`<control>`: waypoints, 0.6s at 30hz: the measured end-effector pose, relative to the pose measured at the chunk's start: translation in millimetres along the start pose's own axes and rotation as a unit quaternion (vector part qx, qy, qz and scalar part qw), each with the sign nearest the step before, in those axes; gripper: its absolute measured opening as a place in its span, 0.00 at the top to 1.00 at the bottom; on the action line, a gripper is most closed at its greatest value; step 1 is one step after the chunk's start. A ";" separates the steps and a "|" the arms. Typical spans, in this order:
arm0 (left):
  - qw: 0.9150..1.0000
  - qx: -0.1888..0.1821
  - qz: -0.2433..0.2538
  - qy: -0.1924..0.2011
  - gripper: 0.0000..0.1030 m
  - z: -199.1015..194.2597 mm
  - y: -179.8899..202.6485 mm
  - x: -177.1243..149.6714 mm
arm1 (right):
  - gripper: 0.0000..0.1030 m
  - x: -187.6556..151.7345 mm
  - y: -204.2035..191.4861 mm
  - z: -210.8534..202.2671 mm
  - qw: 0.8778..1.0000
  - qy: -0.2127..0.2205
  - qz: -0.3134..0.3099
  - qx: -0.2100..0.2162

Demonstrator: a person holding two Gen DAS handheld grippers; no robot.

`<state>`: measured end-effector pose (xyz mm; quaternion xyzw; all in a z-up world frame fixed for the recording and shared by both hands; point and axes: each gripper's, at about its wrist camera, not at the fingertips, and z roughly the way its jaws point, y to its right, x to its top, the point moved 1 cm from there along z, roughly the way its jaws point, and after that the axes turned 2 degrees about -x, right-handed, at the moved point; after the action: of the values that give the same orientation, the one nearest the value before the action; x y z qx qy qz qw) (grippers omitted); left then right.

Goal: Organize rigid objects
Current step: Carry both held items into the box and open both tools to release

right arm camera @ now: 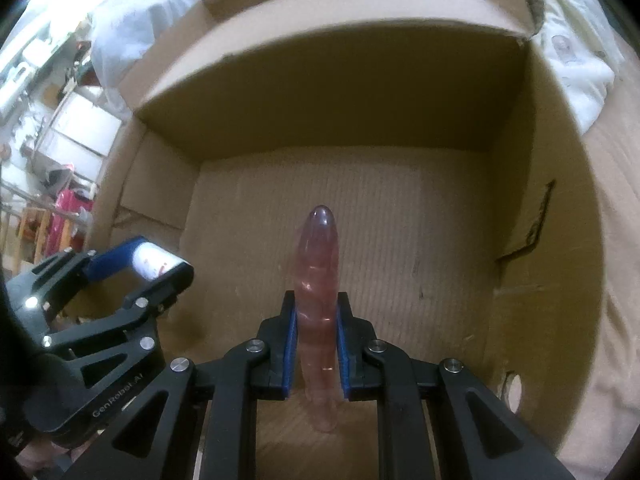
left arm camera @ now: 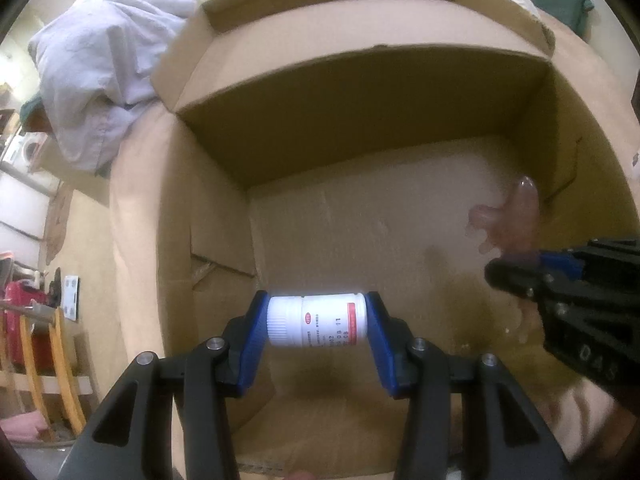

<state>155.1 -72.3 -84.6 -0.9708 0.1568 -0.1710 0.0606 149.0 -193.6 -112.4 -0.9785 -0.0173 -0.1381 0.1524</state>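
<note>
My left gripper [left arm camera: 316,324] is shut on a white pill bottle [left arm camera: 316,322] with a red-banded label, held sideways between the blue pads over the floor of an open cardboard box [left arm camera: 360,128]. My right gripper [right arm camera: 317,344] is shut on a translucent pink plastic piece [right arm camera: 318,280], long and rounded at the tip, which sticks out past the pads above the box floor [right arm camera: 400,220]. In the left wrist view the right gripper [left arm camera: 516,276] shows at the right edge with the pink piece [left arm camera: 516,220]. The right wrist view shows the left gripper [right arm camera: 160,264] with the bottle [right arm camera: 154,262] at the left.
The box walls rise on every side, with flaps folded outward. A white crumpled cloth [left arm camera: 104,72] lies beyond the box at the upper left, another pale cloth [right arm camera: 576,52] at the upper right. Wooden furniture and a red item [left arm camera: 24,320] stand outside at the far left.
</note>
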 end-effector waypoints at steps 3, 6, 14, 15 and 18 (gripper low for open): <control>1.000 0.011 0.012 0.003 0.58 1.1 2.7 -1.9 | 0.83 0.4 1.3 4.5 1.000 -0.006 0.002 -0.002; 1.000 0.011 0.011 0.003 0.58 1.7 2.0 -2.1 | 0.83 3.3 2.1 10.7 1.000 -0.014 0.006 -0.009; 1.000 0.011 0.013 0.004 0.58 3.4 0.8 -1.6 | 0.82 5.1 -0.7 9.5 0.999 -0.001 -0.010 -0.048; 1.000 0.011 0.012 0.004 0.58 3.0 1.1 -1.9 | 0.81 6.2 0.0 7.2 0.998 0.006 -0.009 -0.054; 1.000 0.011 0.013 0.004 0.57 2.0 1.5 -1.9 | 0.62 11.2 1.9 -4.3 0.997 0.032 -0.007 -0.064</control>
<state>153.6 -73.0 -87.3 -0.9672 0.1679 -0.1761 0.0726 158.8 -196.8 -105.9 -0.9811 -0.0103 -0.1716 0.0887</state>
